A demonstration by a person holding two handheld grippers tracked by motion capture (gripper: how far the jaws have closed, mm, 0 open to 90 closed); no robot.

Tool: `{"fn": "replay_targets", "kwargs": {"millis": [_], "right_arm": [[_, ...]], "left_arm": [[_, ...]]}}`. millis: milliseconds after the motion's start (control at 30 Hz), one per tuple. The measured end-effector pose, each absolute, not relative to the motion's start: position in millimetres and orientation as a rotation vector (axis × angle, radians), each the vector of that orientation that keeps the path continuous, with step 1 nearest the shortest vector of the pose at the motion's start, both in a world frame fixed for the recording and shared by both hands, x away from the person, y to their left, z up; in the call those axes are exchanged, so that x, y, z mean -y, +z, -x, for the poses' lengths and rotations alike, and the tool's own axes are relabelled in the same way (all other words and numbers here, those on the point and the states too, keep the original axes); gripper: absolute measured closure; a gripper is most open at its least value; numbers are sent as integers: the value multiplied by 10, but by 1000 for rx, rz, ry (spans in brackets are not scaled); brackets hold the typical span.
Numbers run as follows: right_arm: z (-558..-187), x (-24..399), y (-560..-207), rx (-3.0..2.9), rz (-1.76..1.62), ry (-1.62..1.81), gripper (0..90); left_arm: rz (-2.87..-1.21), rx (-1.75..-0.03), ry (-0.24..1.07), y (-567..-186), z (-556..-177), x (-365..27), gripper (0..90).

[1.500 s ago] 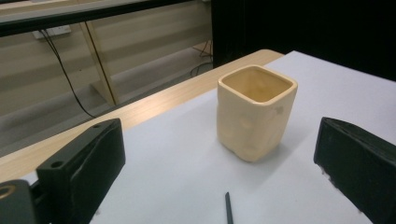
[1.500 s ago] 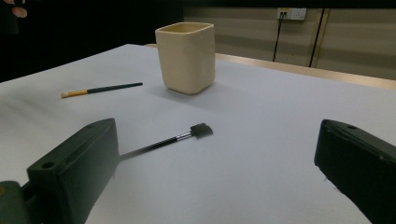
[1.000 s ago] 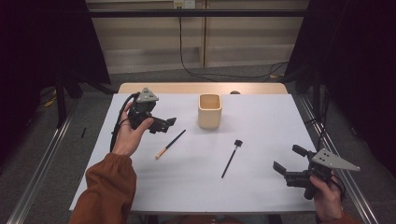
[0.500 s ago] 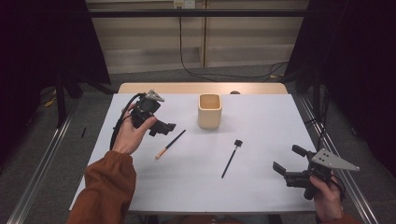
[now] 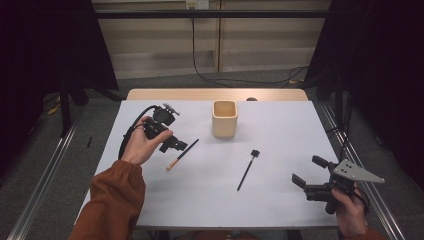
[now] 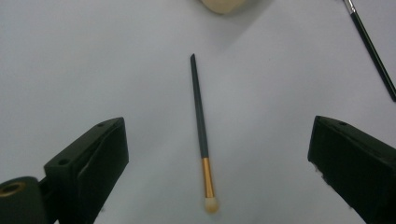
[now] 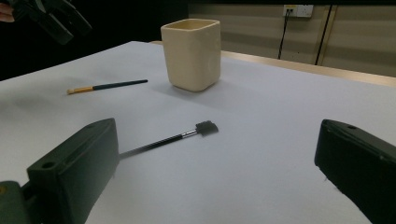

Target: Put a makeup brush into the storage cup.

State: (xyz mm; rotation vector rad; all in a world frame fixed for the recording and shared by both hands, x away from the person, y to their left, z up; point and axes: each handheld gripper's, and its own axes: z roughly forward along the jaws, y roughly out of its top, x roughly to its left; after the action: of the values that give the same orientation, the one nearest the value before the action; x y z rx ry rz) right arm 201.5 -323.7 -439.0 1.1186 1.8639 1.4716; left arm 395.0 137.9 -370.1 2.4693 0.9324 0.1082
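A thin dark-handled brush with a gold ferrule and pale tip lies on the white table. My left gripper hovers just above it, open, with the jaws wide on either side of the handle and apart from it. A cream square cup stands upright beyond it. A black brush with a flat head lies right of centre. My right gripper stands open near the front right, pointing at that black brush, with nothing held.
The white sheet covers the table, with a wooden strip along its far edge. The cup's base and the black brush show at the top of the left gripper view. A dark floor with cables lies beyond.
My left gripper has tipped downward and shifted a little right and nearer, over the gold-ferruled brush. The right gripper and both brushes stay where they were.
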Motion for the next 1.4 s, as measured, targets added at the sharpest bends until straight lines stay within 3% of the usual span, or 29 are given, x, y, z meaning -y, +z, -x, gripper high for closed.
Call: {"fn": "replay_targets", "kwargs": {"millis": [133, 933, 1067, 1100, 1400], "right_arm": [[-2018, 3232, -4394, -1865, -1118, 1472, 0], [-2016, 3224, -4402, -1888, -1117, 1462, 0], [-2015, 3226, -4404, -1889, -1113, 1461, 0], [-2016, 3226, -4405, -1888, -1114, 1462, 0], [-2016, 3224, -4405, -1889, -1118, 1460, 0]], "left_arm": [[-2499, -949, 37, -3768, -3952, -1368, 49], [-2719, -993, -60, -4203, -4025, -1267, 60], [-2736, -999, -65, -4241, -4029, -1278, 149], [-2730, -998, -46, -4243, -4027, -1283, 242], [-2763, -1000, -55, -4302, -4039, -1288, 410]]}}
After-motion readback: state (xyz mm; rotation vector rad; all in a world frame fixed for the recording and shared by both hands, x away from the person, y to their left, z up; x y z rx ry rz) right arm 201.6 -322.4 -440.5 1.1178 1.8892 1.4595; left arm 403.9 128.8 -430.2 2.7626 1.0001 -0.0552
